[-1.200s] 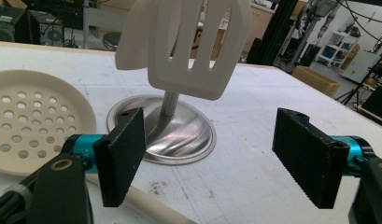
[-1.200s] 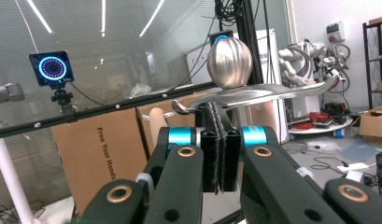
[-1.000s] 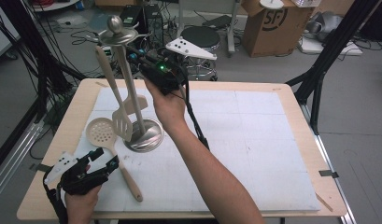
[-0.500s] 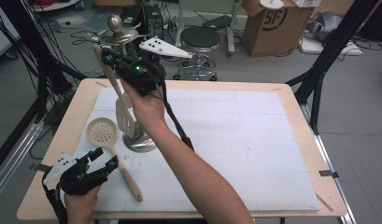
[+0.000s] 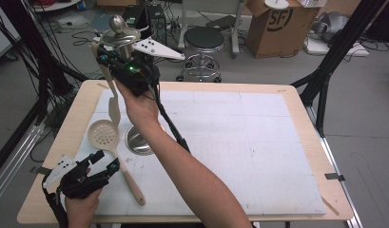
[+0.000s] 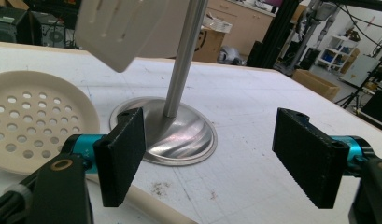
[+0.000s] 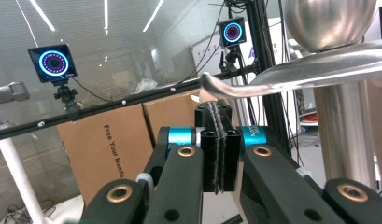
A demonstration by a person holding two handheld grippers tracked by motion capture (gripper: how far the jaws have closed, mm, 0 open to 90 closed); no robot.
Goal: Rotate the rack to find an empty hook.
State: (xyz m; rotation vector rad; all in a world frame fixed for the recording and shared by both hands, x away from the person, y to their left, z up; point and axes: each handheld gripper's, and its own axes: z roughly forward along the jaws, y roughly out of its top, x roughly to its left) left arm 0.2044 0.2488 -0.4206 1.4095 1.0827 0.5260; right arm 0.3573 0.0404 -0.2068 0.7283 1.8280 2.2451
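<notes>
Found a steel utensil stand (image 5: pixel 139 140) at the left of the white mat (image 5: pixel 239 142) on the wooden table (image 5: pixel 296 102), round base flat on the mat, thin pole (image 6: pixel 181 60) upright, ball top (image 7: pixel 328 23) above a curved hook arm (image 7: pixel 319 65). Saw that hook arm just in front of the right gripper (image 5: pixel 102 56) and slightly above its jaws. Noted a pale perforated skimmer (image 5: pixel 102 135) lying on the mat just left of the base, bowl close to the base rim, handle running toward the near edge and passing right beside the left gripper (image 5: pixel 106 161).

Found the slotted spatula (image 5: pixel 113 102) off the table, hanging blade-down beside the pole, its handle top up at the right gripper (image 7: pixel 215 135). Read those jaws as pressed fully together, with a sliver of pale handle showing just above them, so clamped on the spatula's end. Saw the blade (image 6: pixel 118 28) from the left gripper view, hanging above the skimmer (image 6: pixel 34 121) and the base.

Found the left gripper (image 6: pixel 216 154) low at the near left corner, jaws spread wide with nothing between them, aimed at the base.

Noted behind the table a black stool (image 5: pixel 203 38) and a cardboard box (image 5: pixel 273 23); could not tell what lay inside it.
</notes>
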